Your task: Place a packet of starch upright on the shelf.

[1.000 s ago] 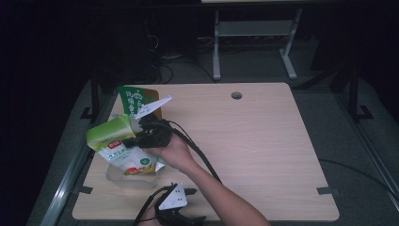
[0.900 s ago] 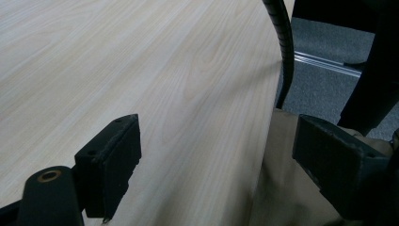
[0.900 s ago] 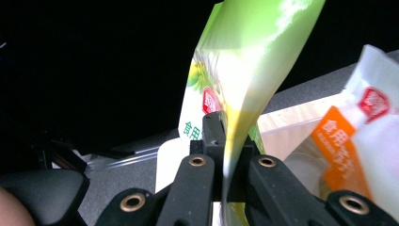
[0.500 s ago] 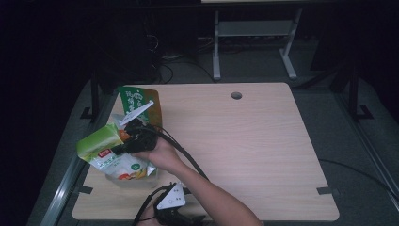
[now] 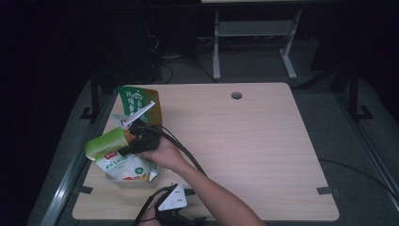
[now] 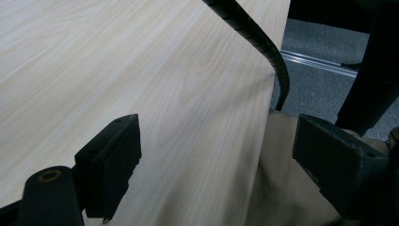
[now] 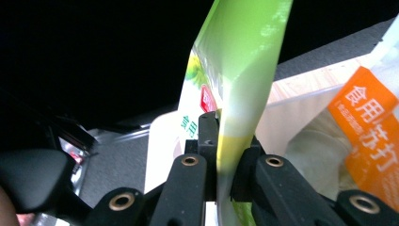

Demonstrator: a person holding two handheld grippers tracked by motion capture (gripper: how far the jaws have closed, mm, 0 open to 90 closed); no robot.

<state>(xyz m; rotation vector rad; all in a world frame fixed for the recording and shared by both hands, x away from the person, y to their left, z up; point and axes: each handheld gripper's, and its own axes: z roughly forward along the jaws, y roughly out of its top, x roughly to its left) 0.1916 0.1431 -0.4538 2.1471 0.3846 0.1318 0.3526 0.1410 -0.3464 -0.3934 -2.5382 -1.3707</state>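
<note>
My right gripper (image 5: 128, 142) (image 7: 229, 136) grips a flat light-green packet (image 5: 104, 145) (image 7: 240, 70) by its edge, pads on both faces. Its jaws have just been opening slightly, with the packet still between them. The packet hangs tilted over a clear container (image 5: 131, 181) at the table's left front. Inside the container lie a white packet with a green label (image 5: 124, 167) and an orange-printed packet (image 7: 367, 117). My left gripper (image 5: 170, 206) (image 6: 216, 146) rests at the table's front edge, jaws wide open with nothing between them.
A dark-green snack bag (image 5: 136, 101) stands upright behind the container. The wooden table (image 5: 254, 141) has a cable hole (image 5: 236, 95) near its far edge. The right gripper's cable (image 5: 188, 157) (image 6: 254, 37) trails across the table. A metal stand (image 5: 254, 42) sits on the floor beyond.
My right gripper has carried the green packet left and down, from beside the dark-green bag to just over the clear container. The left gripper has stayed put.
</note>
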